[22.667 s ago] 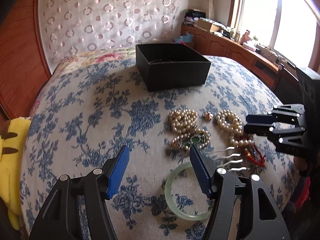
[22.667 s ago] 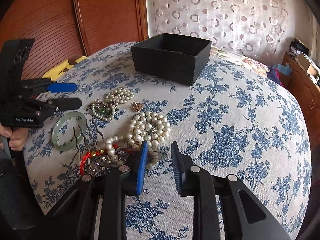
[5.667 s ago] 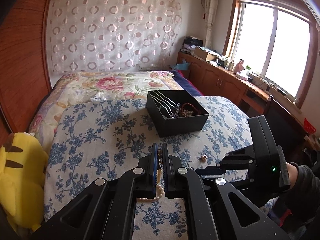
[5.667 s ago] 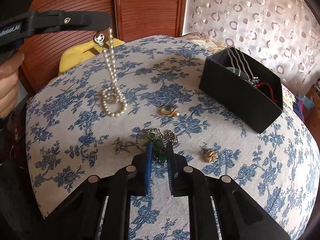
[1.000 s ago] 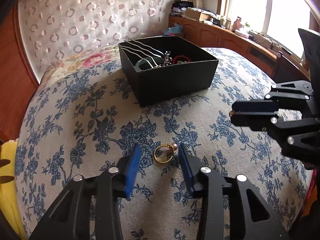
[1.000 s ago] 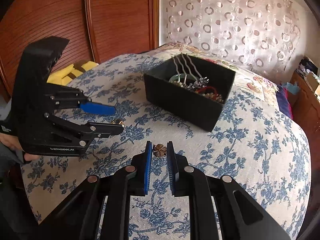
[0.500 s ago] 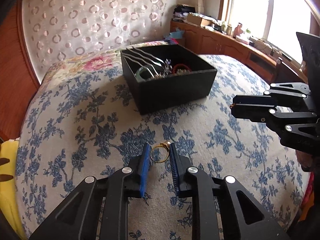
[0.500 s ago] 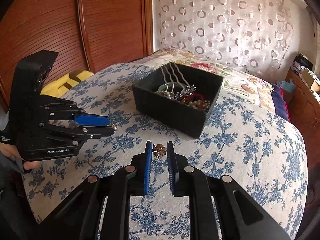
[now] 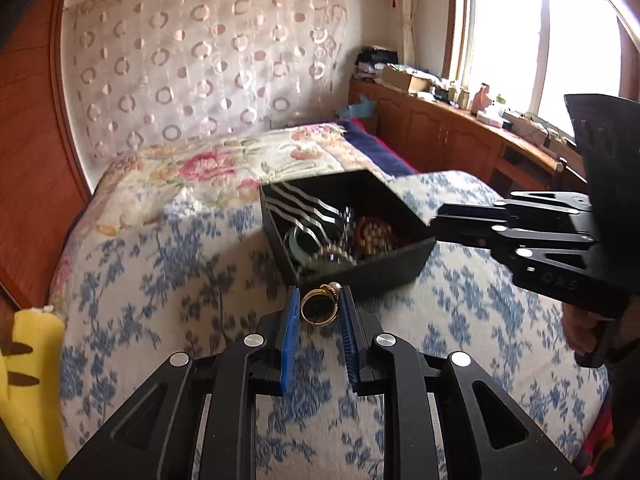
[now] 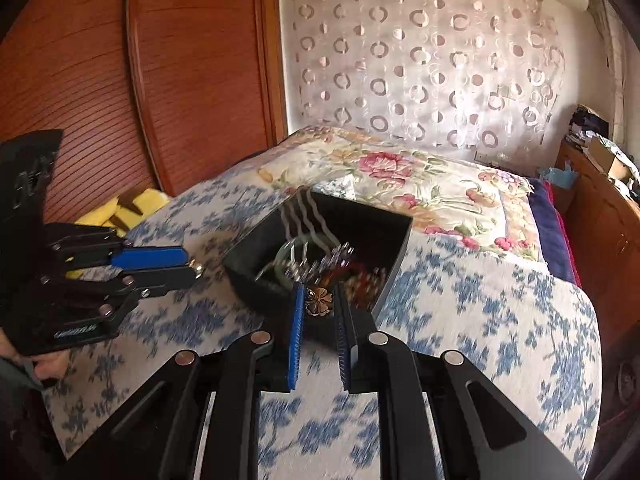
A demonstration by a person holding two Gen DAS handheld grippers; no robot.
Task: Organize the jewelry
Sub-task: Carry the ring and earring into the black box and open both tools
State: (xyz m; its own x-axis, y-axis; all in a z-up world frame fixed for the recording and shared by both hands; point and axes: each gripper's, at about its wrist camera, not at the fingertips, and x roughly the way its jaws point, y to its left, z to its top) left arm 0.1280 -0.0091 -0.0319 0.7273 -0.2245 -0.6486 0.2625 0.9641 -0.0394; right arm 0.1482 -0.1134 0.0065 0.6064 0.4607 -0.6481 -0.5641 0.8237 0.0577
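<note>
- Left wrist view: the left gripper (image 9: 320,307) is closed narrowly on a gold ring (image 9: 319,309), pinched between the blue pads at their very tips.
- The ring is lifted above the blue-flowered bedspread (image 9: 168,280), its open hoop facing the camera, tilted a little; its small pale bead sits at the upper right, against the right pad.
- Just beyond the ring lies the black box (image 9: 384,270), open at the top, one corner turned toward the camera; its long axis runs from the near left to the far right.
- Inside the box are wavy silver hairpins (image 9: 304,210) slanting from the far left corner down toward the middle, a pale green bangle (image 9: 298,246), red beads (image 9: 374,234) and pearls, all somewhat blurred.
- The right gripper (image 9: 434,226) reaches in from the right, its tips over the box's right-hand rim; from this side I cannot tell what it holds.
- Right wrist view: the right gripper (image 10: 318,302) is narrowly shut on a small bronze flower-shaped piece (image 10: 319,301), held flat-on to the camera at the pad tips.
- It hangs above the near edge of the black box (image 10: 256,252), whose hairpins (image 10: 304,216) point away toward the far corner.
- The left gripper (image 10: 195,268) comes from the left, fingers lying level and pointing right toward the box wall, the ring showing only as a glint at the tips.
- A yellow plush toy (image 10: 132,204) lies by the wooden wardrobe (image 10: 120,80).
</note>
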